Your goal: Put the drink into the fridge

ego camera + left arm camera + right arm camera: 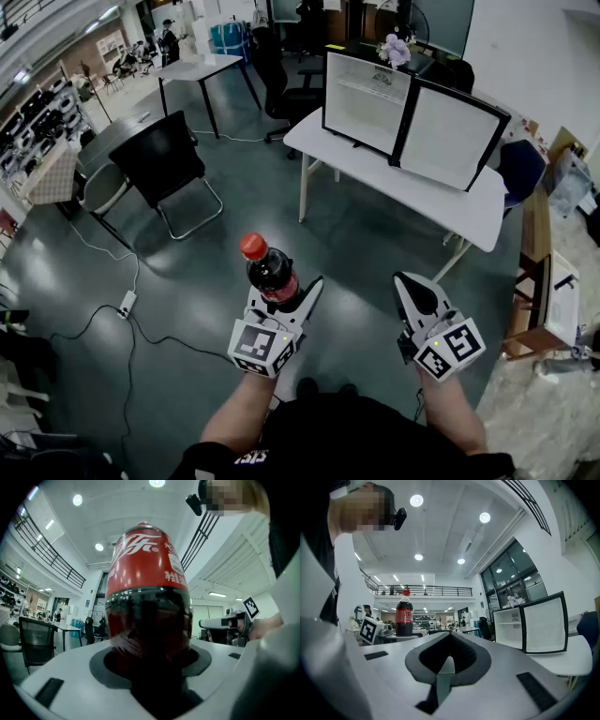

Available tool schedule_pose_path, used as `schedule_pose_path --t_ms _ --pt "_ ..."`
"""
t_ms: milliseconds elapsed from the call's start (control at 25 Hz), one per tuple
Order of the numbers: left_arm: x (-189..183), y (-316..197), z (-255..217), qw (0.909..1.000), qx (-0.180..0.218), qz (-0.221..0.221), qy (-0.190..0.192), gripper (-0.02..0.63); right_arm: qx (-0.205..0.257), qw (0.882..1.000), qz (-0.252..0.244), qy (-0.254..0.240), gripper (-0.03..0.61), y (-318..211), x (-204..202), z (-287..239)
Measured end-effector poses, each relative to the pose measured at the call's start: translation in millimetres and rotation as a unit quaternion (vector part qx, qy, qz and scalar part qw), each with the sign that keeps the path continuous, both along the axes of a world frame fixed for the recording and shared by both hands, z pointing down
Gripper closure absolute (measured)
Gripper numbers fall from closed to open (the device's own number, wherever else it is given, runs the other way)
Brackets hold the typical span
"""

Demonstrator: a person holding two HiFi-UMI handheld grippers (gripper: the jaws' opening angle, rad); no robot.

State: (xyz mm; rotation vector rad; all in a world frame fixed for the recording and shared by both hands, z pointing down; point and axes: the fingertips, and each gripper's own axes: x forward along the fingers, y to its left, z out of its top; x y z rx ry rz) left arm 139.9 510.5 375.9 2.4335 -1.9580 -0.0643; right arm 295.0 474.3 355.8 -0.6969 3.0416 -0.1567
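- While the person stands on the grey floor [356,272], the left gripper [284,298] holds a cola bottle [270,272] upright in front of the body, well short of the white table [412,187].
- Seen from the left gripper view, the left gripper [150,667] has its jaws spread wide and closed against the lower body of the cola bottle [147,616], which fills the dark notch between them.
- The bottle is clear plastic filled with near-black drink, with the liquid reaching up under the label.
- A red label [145,559] with white lettering wraps the upper half, below the shoulder.
- A red cap [253,246] tops the neck, and it is the highest part in the head view.
- The right gripper [409,283] is held beside the left one, apart from it and from the bottle.
- Its jaws are pressed together to a point, with nothing between them, as the right gripper view shows at the right gripper [447,639].
- That same view shows the cola bottle [404,616] off to the left, standing straight.
- On the table stands a small white fridge [366,103] with a black frame, and its door [450,141] is swung open to the right.
- A black chair [164,159] stands well to the left of the table.
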Motion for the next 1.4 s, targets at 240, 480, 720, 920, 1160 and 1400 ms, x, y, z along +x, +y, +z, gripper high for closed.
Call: schedule_pose_path --t_ms 240,480,720,920,1160,1400 --pt "-15.2 -2.6 0.1 1.0000 -0.001 0.000 -0.003 0.340 -0.002 1.000 0.010 0.001 0.568 -7.0 -6.5 4.5" --pt "-32.4 -6.4 7.9 0.9999 -0.010 -0.003 0.000 0.341 0.000 1.000 0.003 0.009 0.568 -9.7 -21.2 9.9" --pt "-61.3 -9.5 9.4 1.0000 -0.006 -0.006 0.002 0.341 -0.006 1.000 0.002 0.007 0.566 -14.0 -46.4 12.0" --pt "-82.8 -4.3 12.0 0.9999 -0.007 -0.009 0.008 0.341 -0.010 1.000 0.000 0.004 0.566 -6.1 -65.8 14.3" --pt "-104.0 -5.8 15.8 0.9998 -0.011 -0.010 0.013 0.341 -0.023 1.000 0.003 0.004 0.565 -13.5 -85.1 21.3" --pt "-119.4 -35.8 19.4 0.9997 -0.014 -0.014 0.016 0.341 -0.031 0.999 -0.006 0.001 0.565 -45.9 -102.6 26.9"
